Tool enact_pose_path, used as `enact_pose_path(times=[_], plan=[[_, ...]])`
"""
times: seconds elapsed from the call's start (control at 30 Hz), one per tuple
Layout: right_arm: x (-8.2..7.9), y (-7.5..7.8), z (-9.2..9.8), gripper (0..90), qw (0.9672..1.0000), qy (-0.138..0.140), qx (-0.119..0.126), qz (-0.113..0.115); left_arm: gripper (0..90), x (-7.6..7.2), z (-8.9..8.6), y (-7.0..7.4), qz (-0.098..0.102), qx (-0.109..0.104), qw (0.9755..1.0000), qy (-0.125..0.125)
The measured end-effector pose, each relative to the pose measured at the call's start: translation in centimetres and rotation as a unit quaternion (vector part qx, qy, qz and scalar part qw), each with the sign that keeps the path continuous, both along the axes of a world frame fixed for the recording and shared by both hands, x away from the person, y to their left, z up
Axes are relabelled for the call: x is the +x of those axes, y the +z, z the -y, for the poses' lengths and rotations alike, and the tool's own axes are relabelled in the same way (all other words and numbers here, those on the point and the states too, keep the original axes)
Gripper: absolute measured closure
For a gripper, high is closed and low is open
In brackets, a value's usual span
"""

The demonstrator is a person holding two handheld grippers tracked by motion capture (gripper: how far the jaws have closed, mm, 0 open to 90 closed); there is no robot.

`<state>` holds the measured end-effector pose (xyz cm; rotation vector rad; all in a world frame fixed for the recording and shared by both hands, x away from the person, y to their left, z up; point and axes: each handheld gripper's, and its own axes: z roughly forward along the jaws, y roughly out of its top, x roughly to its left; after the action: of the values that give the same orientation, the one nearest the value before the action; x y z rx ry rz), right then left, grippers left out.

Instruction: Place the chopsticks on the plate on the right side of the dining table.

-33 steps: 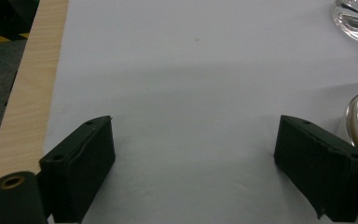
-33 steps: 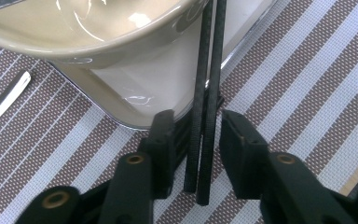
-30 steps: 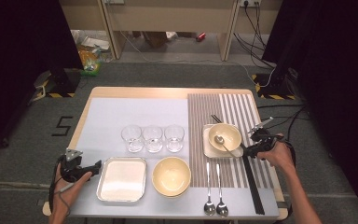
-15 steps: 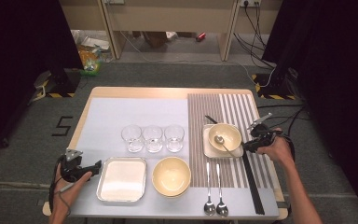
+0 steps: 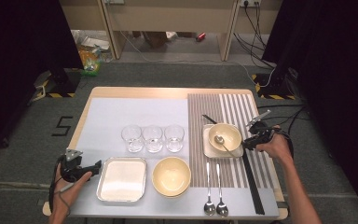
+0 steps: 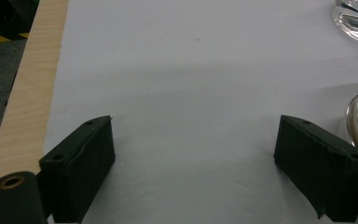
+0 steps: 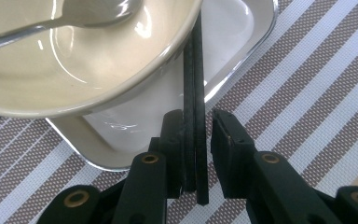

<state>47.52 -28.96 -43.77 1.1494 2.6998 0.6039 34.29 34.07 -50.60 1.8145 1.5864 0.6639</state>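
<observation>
Parted by a narrow margin at the right gripper (image 7: pixel 200 121), having just been opening, with the black chopsticks (image 7: pixel 194 70) standing between the jaws: touching the pad on one side, clear of the pad on the other by a thin gap, so not pinched. Running up from there over the small white tray (image 7: pixel 233 37) and under the rim of the cream bowl (image 7: pixel 74 70), with a metal spoon (image 7: pixel 74 14) lying inside that bowl. From above, found at the right of the table (image 5: pixel 135 92), on the striped mat (image 5: pixel 233 105): right gripper (image 5: pixel 249 141) held just beside the tray's right edge, far tips of the chopsticks (image 5: pixel 208 119) poking out beyond the bowl's upper left (middle stretch hidden beneath the bowl). Just below that hand, lying lengthwise on the mat, a second black pair (image 5: pixel 252 182); left of it, two spoons (image 5: pixel 214 205) side by side. Wide open at the left gripper (image 6: pixel 193 140), nothing between the jaws but bare pale mat, with the rim of the metal tray (image 6: pixel 356 116) just beside one jaw. From above, resting at the near left corner, left gripper (image 5: pixel 95 165) pointing towards that tray; next to the tray a large cream bowl (image 5: pixel 171 176), and behind both a row of three glasses (image 5: pixel 153 138).
</observation>
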Motion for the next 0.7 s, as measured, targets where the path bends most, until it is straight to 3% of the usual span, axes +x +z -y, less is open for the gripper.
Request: enact_pose_path(times=[0.23,0.47,0.7], plan=[[-1.6,0.8,1.6,71.1,0.9996,-0.018,0.016,0.01,11.3,0.0,0.0,0.0,0.0,0.0,1.0,0.0],[-3.1,0.7,3.0,71.0,0.9994,-0.035,-0.002,0.008,11.3,0.0,0.0,0.0,0.0,0.0,1.0,0.0],[-3.3,0.1,3.5,73.3,0.9991,-0.039,-0.013,0.006,11.3,0.0,0.0,0.0,0.0,0.0,1.0,0.0]])
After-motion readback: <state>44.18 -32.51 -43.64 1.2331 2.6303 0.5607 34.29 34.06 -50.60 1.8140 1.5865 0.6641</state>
